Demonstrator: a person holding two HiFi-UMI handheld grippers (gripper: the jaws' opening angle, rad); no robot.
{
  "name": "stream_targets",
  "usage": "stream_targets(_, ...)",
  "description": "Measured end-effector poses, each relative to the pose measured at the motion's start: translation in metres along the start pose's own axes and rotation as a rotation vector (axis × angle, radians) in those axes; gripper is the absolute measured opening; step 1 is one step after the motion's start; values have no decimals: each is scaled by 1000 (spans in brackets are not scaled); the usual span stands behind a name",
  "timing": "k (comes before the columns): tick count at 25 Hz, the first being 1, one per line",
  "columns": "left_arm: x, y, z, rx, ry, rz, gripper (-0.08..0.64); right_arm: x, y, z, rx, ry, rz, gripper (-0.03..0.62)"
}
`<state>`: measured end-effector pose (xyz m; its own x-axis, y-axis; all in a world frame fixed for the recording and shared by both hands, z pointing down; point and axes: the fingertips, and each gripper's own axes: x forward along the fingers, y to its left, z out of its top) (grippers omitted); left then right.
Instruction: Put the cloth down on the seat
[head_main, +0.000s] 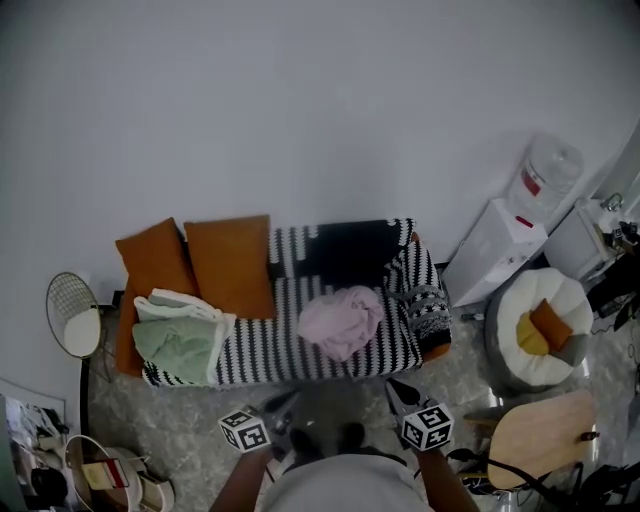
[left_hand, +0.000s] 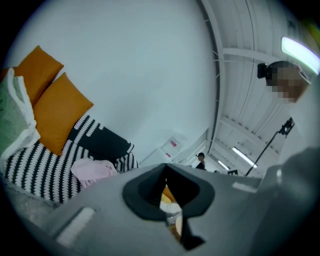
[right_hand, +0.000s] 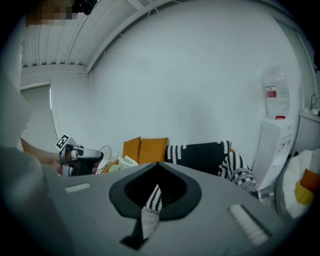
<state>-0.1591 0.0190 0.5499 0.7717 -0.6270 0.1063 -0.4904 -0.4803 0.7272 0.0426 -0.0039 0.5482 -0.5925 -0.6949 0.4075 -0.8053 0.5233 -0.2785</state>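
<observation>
Pink cloth (head_main: 342, 320) lies bunched on sofa (head_main: 270, 345) seat, right of middle, between front edge and backrest. Left gripper (head_main: 283, 405) and right gripper (head_main: 400, 392) both clenched, empty, off the seat's front edge.

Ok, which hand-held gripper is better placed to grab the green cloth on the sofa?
Left, probably. The left hand-held gripper sits nearer the green cloth at the sofa's left end; the right hand-held gripper would cross past the pink cloth. Both shut, empty.
</observation>
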Motion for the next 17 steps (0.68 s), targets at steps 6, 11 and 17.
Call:
stream_targets(6,-8,4,6,10,6,-5,-2,4,11,-1,0,-4,-7,3)
stream_targets(11,-7,6,3,4,28,-8,-2,8,15,-2,3,-13,-12,4)
stream_targets(17,-4,4,1,3,36,-13,-2,5,17,-2,-1,-14,-13,3)
